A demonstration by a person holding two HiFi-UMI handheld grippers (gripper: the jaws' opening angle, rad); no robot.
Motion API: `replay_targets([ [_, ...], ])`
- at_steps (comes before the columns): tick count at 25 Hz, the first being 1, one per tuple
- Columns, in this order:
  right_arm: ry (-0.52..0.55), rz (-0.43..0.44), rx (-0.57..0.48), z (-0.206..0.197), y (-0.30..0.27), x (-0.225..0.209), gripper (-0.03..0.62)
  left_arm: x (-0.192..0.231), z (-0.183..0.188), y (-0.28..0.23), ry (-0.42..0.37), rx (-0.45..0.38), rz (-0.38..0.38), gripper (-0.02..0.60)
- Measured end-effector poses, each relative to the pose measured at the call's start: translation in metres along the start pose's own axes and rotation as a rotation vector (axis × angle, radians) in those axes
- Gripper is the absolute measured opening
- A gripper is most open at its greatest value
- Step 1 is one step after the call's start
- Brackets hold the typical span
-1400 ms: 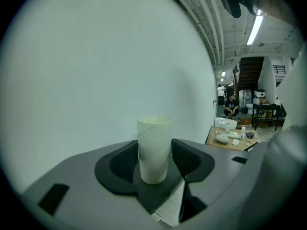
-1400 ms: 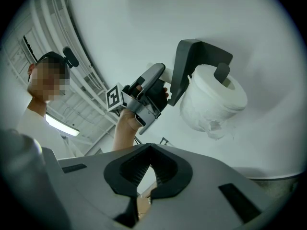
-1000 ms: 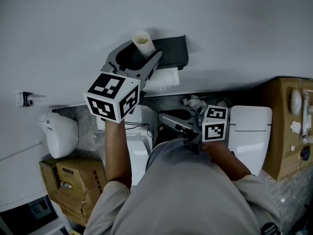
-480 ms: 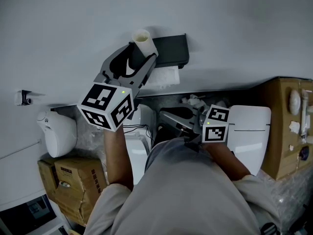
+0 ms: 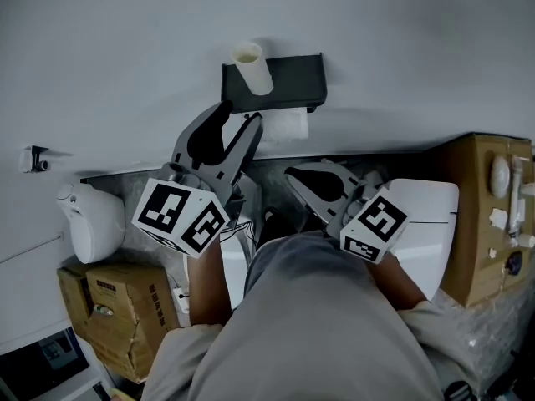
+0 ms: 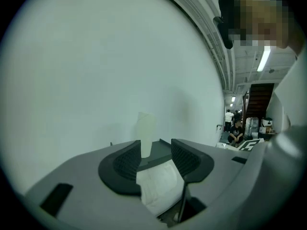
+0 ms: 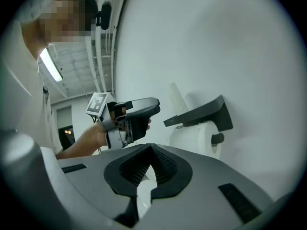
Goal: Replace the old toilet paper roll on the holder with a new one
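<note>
Two jaws of the left gripper (image 5: 238, 117) stand apart, having just narrowed a little, with nothing between them. Ahead of their tips a pale cardboard tube (image 5: 251, 67) stands upright atop the dark wall-mounted holder (image 5: 292, 82), with a white paper roll (image 5: 284, 128) beneath. The right gripper (image 5: 292, 176) is closed, empty. The tube is likely light, hollow and crushable, so pinch it gently at mid-height.
</note>
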State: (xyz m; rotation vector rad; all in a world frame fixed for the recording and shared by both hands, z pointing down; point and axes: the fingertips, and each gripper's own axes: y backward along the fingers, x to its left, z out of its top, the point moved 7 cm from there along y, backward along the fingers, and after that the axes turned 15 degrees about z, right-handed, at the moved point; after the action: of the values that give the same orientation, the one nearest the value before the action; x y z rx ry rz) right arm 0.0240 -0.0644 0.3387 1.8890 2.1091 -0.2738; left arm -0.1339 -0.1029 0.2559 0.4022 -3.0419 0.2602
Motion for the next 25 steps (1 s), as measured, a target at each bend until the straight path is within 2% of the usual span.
replay_targets([
  [5,0.136,-0.124,0.046,0.018,0.009,0.003,0.015,-0.003,-0.017,0.011,0.049,-0.016,0.022,0.141],
  [8,0.176,-0.139,0.06,0.027,0.016,0.001,0.015,-0.006,-0.021,0.017,0.057,-0.044,0.05,0.046],
  [10,0.197,-0.143,0.066,0.035,0.022,-0.002,0.015,-0.007,-0.024,0.02,0.076,-0.063,0.059,0.006],
  [18,0.243,-0.19,0.045,0.067,0.048,-0.006,0.015,-0.023,-0.032,0.023,0.096,-0.073,0.022,0.006],
  [25,0.246,-0.159,0.074,0.075,0.057,-0.005,0.015,-0.026,-0.029,0.022,0.113,-0.081,0.009,0.006],
])
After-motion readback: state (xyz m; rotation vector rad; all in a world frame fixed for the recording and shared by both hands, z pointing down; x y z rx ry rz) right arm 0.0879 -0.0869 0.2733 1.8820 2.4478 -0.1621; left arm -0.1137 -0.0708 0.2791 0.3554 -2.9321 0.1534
